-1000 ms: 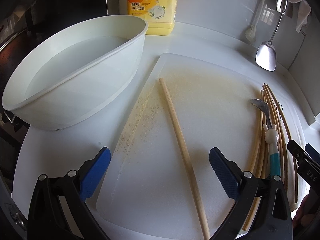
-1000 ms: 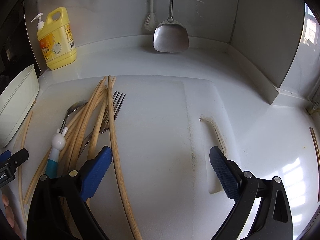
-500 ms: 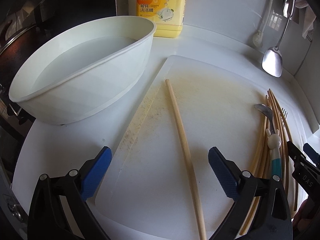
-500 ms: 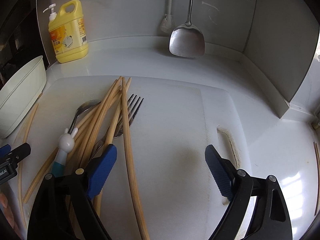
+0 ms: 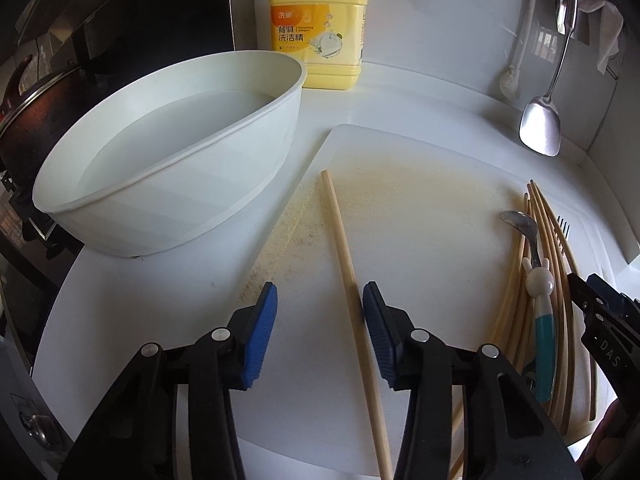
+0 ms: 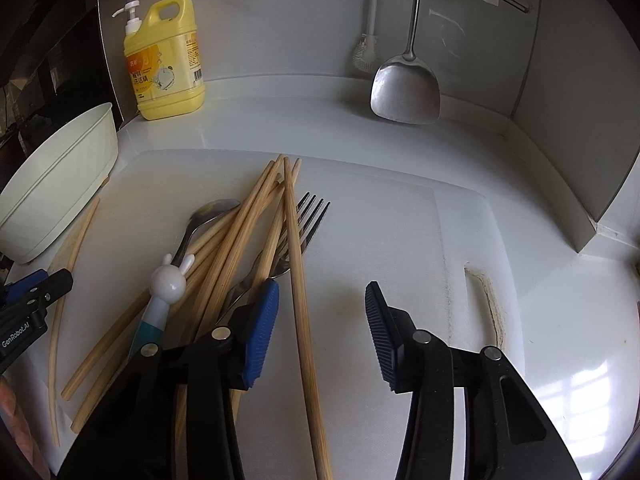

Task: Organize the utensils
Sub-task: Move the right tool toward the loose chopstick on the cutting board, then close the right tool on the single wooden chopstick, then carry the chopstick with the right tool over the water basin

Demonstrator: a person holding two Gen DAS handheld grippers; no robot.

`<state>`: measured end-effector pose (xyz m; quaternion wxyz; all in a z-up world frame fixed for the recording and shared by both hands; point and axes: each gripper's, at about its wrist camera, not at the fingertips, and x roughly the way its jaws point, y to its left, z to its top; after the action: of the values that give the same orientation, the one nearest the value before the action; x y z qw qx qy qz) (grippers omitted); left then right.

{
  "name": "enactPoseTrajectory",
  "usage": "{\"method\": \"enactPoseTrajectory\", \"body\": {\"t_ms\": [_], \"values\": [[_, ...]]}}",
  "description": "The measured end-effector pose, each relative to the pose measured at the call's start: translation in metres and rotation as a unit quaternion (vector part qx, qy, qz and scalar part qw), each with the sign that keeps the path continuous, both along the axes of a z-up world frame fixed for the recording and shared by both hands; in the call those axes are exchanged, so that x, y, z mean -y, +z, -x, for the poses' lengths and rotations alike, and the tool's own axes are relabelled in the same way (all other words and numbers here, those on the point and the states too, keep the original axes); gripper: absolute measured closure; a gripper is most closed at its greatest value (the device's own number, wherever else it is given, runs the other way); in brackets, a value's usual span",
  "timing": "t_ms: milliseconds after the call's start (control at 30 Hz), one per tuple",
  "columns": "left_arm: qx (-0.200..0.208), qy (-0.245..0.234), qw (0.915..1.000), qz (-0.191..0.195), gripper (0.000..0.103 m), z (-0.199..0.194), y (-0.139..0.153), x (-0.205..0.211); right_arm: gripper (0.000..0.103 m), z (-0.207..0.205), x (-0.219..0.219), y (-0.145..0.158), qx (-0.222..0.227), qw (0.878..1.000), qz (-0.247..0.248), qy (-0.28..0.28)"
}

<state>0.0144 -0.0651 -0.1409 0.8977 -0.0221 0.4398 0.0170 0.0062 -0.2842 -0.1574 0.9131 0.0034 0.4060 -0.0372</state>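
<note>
A single wooden chopstick [image 5: 344, 248] lies on the white cutting board [image 5: 420, 200]. My left gripper [image 5: 320, 322] is open above the board, half closed, with the chopstick just inside its right pad. A pile of chopsticks [image 6: 248, 240], a fork [image 6: 304, 220], a metal spoon [image 6: 204, 216] and a rabbit-topped teal spoon [image 6: 164, 292] lies on the board. My right gripper [image 6: 322, 322] is open over the pile's right edge, with one chopstick [image 6: 300, 288] between its pads. The pile also shows in the left wrist view [image 5: 544, 264].
A white oval basin [image 5: 168, 168] holding water stands left of the board. A yellow detergent bottle [image 5: 320, 28] stands at the back wall. A metal spatula [image 6: 406, 92] and a brush [image 6: 366, 52] hang on the wall. A dark pot [image 5: 24, 120] sits far left.
Both grippers have narrowed their jaws from wide open to about half. Both cameras have pulled back and tilted up a little, showing more of the wall.
</note>
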Motion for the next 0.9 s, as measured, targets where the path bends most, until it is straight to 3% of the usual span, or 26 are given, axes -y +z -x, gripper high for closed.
{"method": "enactPoseTrajectory", "body": {"t_ms": [167, 233, 333, 600, 900], "values": [[-0.001, -0.021, 0.9998, 0.005, 0.084, -0.001, 0.001, 0.008, 0.076, 0.001, -0.007, 0.001, 0.001, 1.000, 0.005, 0.011], [-0.002, -0.027, 0.9996, 0.009, 0.094, 0.000, 0.000, 0.009, 0.092, 0.001, -0.010, 0.001, 0.001, 1.000, 0.013, 0.013], [-0.003, -0.033, 0.9993, 0.016, 0.096, 0.000, 0.001, 0.007, 0.095, 0.002, -0.013, 0.001, 0.002, 1.000, 0.026, 0.015], [-0.014, -0.060, 0.9972, 0.043, 0.096, 0.002, 0.004, 0.006, 0.097, 0.005, -0.005, 0.005, 0.007, 1.000, 0.002, -0.003], [-0.010, -0.091, 0.9938, 0.064, 0.096, 0.010, 0.037, 0.014, 0.097, 0.014, 0.007, 0.027, 0.019, 0.999, -0.039, -0.017]]}}
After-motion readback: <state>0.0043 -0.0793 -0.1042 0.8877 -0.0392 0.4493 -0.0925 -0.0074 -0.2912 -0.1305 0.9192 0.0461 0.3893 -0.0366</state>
